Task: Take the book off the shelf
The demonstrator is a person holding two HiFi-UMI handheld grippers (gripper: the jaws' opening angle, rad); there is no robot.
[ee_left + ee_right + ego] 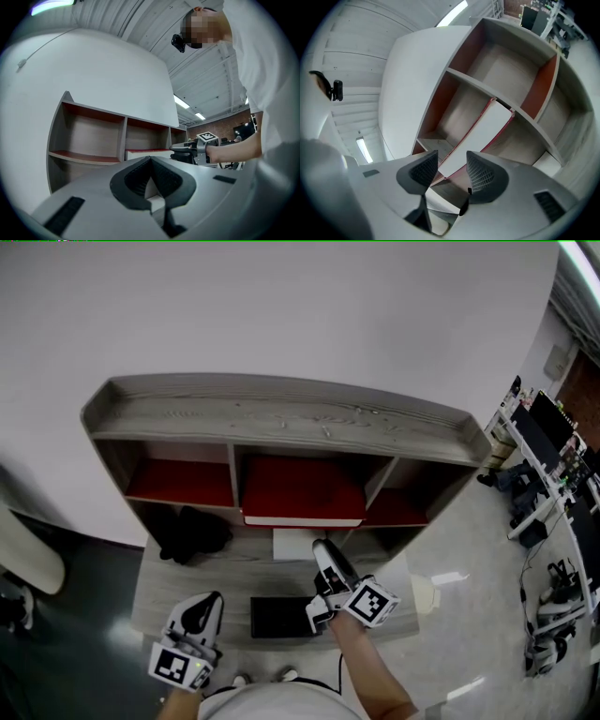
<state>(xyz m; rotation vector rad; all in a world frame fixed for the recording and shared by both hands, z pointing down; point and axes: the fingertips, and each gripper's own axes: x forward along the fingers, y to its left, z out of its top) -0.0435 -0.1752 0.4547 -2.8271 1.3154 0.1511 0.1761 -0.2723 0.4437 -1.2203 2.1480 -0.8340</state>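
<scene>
Near the worktop's (155, 587) front edge, the left claw (208, 604) is held with its jaws together and nothing between them. A flat black slab (281, 617) lies just to its right. Farther in, the right claw (322, 551) points at the shelf (281, 409), its jaws apart and pressing on nothing. The red-covered book (302, 491) lies flat in the shelf's middle compartment. Its white page edge faces the gap between those jaws, just beyond the tips.
</scene>
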